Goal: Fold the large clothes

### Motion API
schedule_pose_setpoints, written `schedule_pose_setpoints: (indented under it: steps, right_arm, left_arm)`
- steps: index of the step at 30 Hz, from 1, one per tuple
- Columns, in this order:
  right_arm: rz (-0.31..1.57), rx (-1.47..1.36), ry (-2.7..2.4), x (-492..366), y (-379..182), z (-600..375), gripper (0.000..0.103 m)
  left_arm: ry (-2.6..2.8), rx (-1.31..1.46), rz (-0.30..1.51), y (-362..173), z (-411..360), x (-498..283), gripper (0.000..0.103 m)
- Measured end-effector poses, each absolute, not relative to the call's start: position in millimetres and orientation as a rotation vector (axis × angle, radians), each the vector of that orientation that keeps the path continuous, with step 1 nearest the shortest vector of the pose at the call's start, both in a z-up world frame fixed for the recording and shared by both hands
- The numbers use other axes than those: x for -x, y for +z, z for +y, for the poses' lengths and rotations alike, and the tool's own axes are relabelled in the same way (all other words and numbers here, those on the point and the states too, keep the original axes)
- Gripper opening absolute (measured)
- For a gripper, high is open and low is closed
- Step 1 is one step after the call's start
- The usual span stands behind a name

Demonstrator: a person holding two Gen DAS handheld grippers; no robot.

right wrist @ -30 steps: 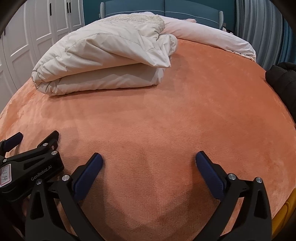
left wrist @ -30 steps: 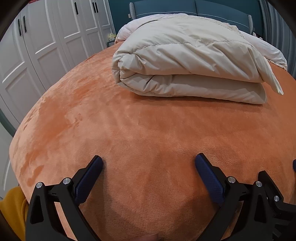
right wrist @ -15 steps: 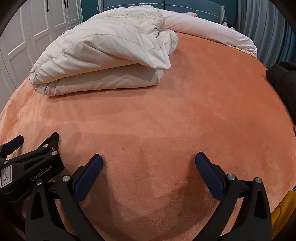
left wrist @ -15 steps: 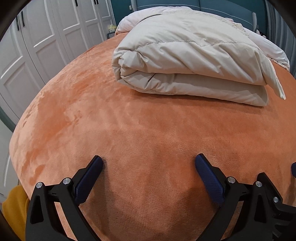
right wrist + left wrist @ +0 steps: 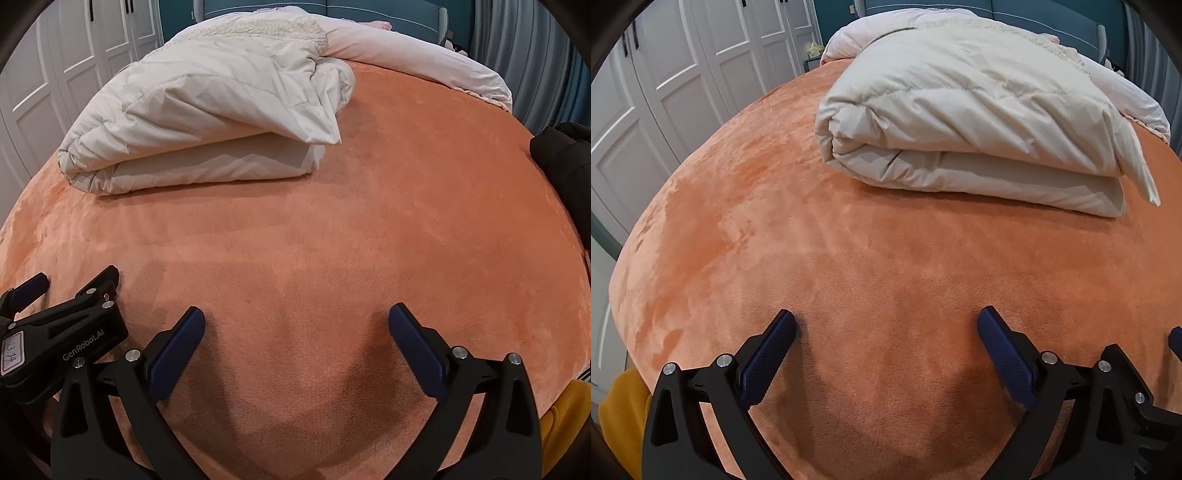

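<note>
Both tongs, left tongs (image 5: 886,326) and right tongs (image 5: 296,325), hover wide and empty low in frame, the folded cream quilted padded coat (image 5: 964,122) resting upper centre on the orange plush bed (image 5: 849,258), seemingly finished.

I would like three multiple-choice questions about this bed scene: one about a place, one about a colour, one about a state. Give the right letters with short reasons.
1. Where does the folded cream quilted coat lie?
A. on the floor
B. on the bed, far from both grippers
C. between the right gripper's fingers

2. What colour is the plush bed cover?
A. orange
B. green
C. grey

3. In what state is the left gripper?
A. shut on the coat
B. shut on nothing
C. open, holding nothing

Answers:
1 B: the coat rests on the cover near the headboard end, apart from the left gripper and the right gripper.
2 A: the whole cover shows orange.
3 C: its blue-padded fingers stand wide apart with only the cover between them.
</note>
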State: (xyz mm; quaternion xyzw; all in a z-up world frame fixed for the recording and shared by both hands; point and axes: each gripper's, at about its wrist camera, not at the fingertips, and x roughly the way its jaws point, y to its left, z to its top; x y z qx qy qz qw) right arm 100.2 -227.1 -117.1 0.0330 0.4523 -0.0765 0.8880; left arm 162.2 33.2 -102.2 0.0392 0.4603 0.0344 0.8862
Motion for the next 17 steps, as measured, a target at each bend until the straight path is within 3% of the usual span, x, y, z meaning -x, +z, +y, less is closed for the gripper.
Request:
schedule_pose_setpoints:
  steps: [17]
  right_arm:
    - [0.871,-0.086,-0.174,-93.8,-85.9,-225.6,0.096]
  left_arm:
    - [0.078,-0.108,0.892,-70.2,30.0,-164.5,0.094]
